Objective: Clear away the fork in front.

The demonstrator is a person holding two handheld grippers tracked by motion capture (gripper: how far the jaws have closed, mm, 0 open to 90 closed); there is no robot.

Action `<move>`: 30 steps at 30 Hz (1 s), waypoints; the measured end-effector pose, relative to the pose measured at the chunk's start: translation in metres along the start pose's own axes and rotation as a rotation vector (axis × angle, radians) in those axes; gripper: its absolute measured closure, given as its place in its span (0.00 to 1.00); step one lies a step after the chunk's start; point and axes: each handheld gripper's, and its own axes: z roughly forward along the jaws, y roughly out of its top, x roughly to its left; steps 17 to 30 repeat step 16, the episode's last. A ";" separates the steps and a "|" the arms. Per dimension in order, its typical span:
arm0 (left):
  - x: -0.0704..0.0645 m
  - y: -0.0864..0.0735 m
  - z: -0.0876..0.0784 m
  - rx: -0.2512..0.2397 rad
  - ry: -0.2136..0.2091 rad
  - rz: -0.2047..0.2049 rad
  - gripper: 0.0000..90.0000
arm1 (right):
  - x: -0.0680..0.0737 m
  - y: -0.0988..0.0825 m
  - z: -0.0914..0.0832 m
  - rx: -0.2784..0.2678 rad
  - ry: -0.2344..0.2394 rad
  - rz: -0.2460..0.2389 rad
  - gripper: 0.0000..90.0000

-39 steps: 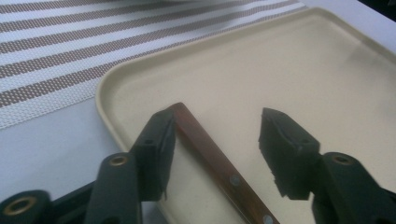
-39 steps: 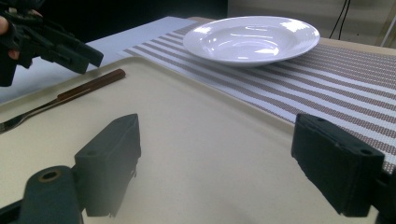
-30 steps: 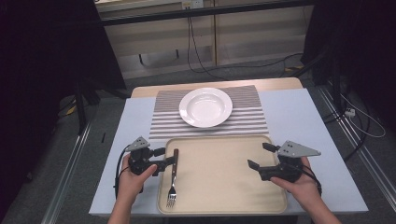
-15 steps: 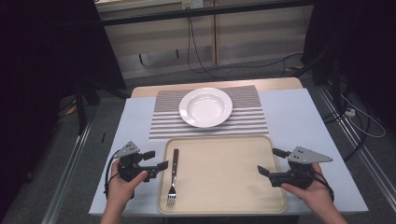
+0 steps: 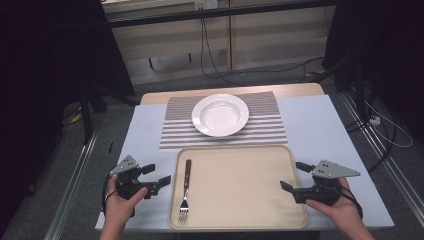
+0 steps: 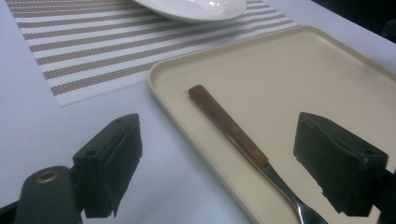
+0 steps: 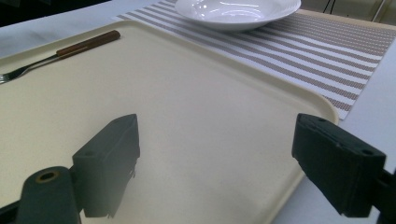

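Table [image 5: 320,120], striped mat [image 5: 175,132], beige tray [image 5: 240,180]

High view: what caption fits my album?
Wooden-handled metal fork lying on a beige plastic tray, white round plate beyond.

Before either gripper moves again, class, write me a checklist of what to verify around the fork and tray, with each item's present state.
1. Fork lies flat inside the tray, along its left side: ok.
2. Left gripper jaws open, just been opening, nothing between the pads: ok.
3. Right gripper open and empty: ok.
4. Plate sits on the striped mat, apart from the tray: ok.
5. Fork tines clean: cannot tell.
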 end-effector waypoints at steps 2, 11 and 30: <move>0.000 0.000 0.000 0.001 0.001 0.011 0.16 | -0.001 -0.001 -0.001 -0.001 -0.002 0.004 0.17; 0.002 -0.001 0.001 0.003 0.000 0.009 0.15 | -0.005 -0.003 -0.007 -0.020 -0.007 0.018 0.17; 0.003 0.000 0.000 -0.002 0.001 0.005 0.15 | -0.006 -0.003 -0.009 -0.024 -0.013 0.020 0.17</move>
